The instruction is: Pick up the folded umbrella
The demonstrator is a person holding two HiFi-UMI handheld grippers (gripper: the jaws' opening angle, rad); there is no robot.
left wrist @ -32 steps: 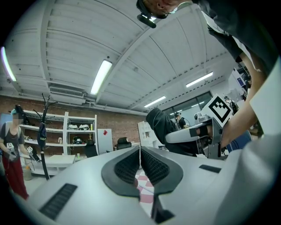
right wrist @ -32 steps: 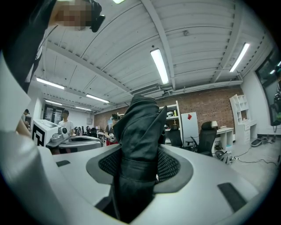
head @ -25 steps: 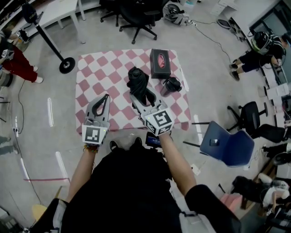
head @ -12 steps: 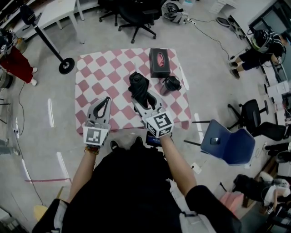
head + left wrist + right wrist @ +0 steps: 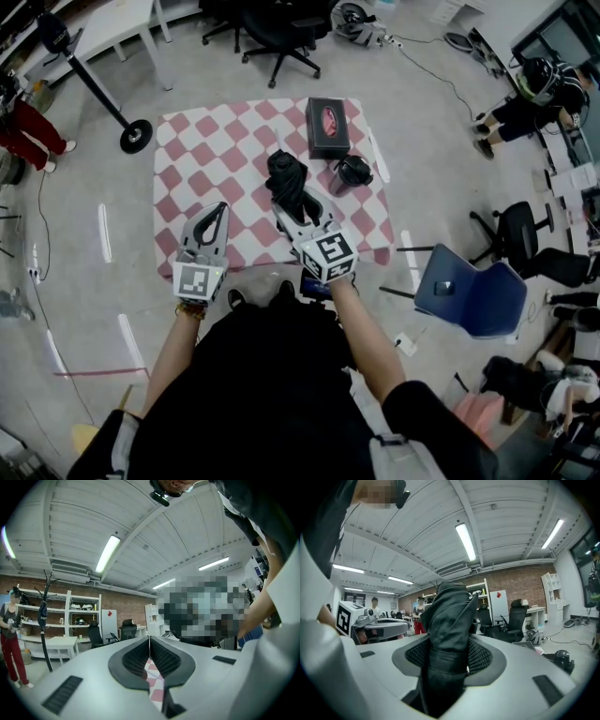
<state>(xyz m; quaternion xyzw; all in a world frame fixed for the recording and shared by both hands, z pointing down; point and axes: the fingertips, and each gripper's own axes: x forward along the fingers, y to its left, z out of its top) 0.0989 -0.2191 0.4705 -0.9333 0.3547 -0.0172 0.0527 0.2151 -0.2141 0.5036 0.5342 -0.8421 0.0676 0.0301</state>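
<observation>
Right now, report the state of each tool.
Left tool: shut, nothing in it.
Right tool: shut on the folded umbrella.

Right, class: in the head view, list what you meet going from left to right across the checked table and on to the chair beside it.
left gripper → folded umbrella → dark cup → blue chair. The black box is left out: sideways it overlaps both umbrella and cup.
</observation>
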